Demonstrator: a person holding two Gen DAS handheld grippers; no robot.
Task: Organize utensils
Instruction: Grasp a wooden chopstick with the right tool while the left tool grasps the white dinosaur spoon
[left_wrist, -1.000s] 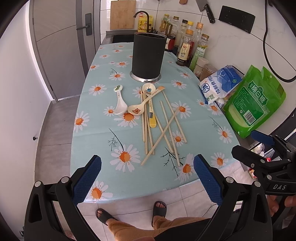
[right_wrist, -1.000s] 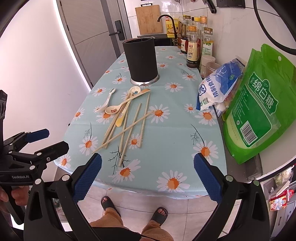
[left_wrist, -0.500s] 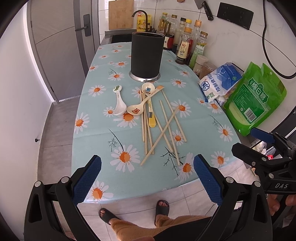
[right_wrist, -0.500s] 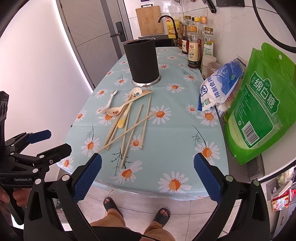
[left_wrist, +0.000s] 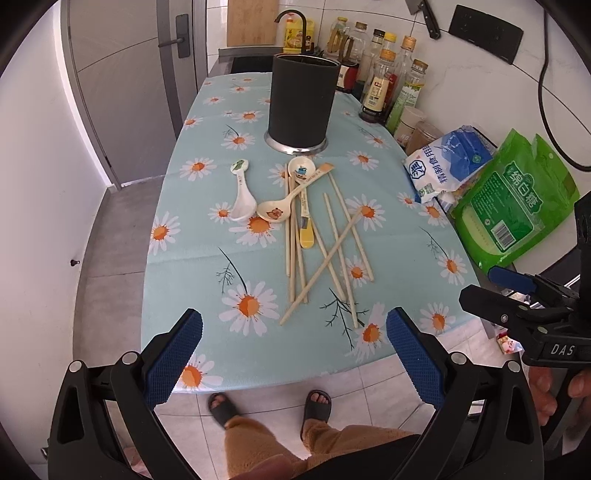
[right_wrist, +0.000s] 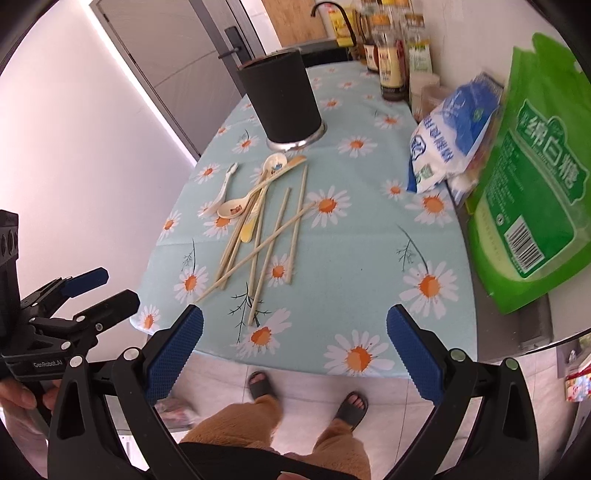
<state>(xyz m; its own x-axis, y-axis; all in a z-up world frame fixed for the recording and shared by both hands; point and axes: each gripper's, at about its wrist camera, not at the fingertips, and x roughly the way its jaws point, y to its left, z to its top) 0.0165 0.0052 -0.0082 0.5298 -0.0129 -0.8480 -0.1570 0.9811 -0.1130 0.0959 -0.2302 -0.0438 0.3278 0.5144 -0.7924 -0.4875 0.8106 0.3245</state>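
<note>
One table (left_wrist: 192, 229) with a daisy-print cloth fills both views. At its right edge, against the wall, lie one green bag (left_wrist: 513, 199) and one blue-and-white bag (left_wrist: 447, 162) just left of it, the two touching. One black holder (left_wrist: 301, 101) stands upright at the far middle of the table on a metal base. Far right of it is a cluster of bottles (left_wrist: 380, 88); their number cannot be told, as they overlap. The utensils lie loose mid-table, near side of the holder: six chopsticks (left_wrist: 332, 251), crossed over one another, and three spoons. The white spoon (left_wrist: 242, 197) lies alone at the left, apart from the heap; the bear spoon (left_wrist: 280, 206) rests with its handle across the third spoon (left_wrist: 302, 173), whose yellow handle runs toward the near edge among the chopsticks. The left gripper (left_wrist: 293, 345) hangs at the near edge, blue pads spread wide, holding nothing. The right gripper (right_wrist: 294, 343) hangs likewise at the near edge, pads spread wide and bare. Neither touches any utensil.
</note>
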